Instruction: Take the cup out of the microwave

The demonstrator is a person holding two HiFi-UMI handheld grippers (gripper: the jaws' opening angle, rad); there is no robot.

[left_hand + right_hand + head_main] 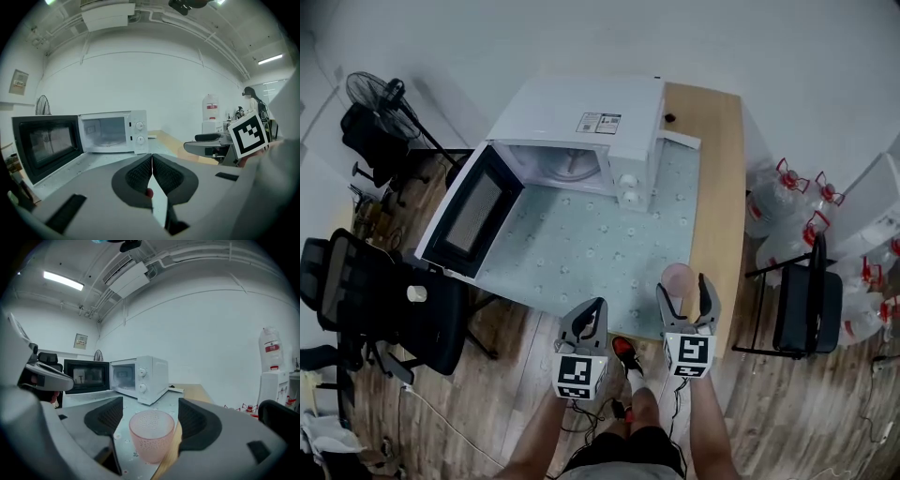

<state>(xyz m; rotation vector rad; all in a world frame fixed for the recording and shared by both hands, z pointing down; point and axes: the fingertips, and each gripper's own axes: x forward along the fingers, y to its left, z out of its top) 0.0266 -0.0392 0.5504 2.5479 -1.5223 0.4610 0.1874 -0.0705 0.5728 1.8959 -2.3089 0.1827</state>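
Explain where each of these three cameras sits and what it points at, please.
Head view: on the person's head, looking steeply down at the table, open microwave and pink cup; both forearms, left gripper and right gripper show.
Left gripper view: on the left gripper, looking along its shut jaws toward the microwave; the right gripper's marker cube shows at right.
Right gripper view: on the right gripper, looking between its open jaws at the cup; the left gripper shows at left.
Shared: all three see the microwave.
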